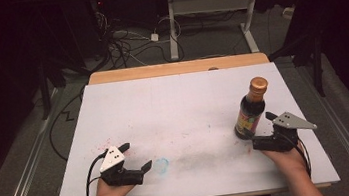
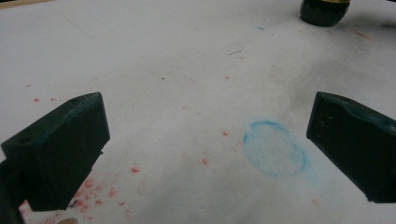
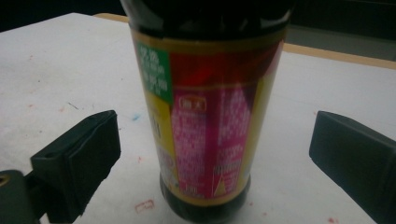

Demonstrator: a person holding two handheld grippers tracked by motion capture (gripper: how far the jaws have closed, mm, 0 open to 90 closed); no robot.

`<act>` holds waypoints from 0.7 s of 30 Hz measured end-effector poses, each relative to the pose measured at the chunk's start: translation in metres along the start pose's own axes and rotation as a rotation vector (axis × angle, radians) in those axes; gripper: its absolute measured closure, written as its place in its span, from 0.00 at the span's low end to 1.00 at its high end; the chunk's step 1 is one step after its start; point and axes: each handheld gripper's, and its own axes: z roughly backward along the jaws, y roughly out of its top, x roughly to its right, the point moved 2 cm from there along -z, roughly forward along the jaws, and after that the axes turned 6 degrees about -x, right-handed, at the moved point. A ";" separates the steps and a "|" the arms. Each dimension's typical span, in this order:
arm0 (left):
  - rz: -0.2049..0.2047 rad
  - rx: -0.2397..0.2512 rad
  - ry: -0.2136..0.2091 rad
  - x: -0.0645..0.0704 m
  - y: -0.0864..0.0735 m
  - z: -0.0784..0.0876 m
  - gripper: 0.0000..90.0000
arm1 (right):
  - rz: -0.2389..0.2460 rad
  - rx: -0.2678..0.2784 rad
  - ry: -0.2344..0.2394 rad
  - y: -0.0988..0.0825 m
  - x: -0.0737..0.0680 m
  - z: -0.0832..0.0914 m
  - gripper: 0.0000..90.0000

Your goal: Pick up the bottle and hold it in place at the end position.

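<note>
Bottle (image 3: 210,116) top beyond frame edge

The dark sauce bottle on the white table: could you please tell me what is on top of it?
A copper-coloured cap closes the bottle, which stands upright on the table between the right claw's open jaws. Whether it is sealed cannot be seen.

The room was dark. A white table (image 1: 183,102) with a wooden far edge stood on grey floor (image 1: 29,161). Beyond it lay tangled cables (image 1: 120,41) and a white desk frame (image 1: 212,8).
</note>
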 end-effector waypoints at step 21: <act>-0.002 0.001 -0.003 0.000 0.000 0.000 0.00 | -0.015 0.042 0.045 0.023 -0.001 -0.015 0.28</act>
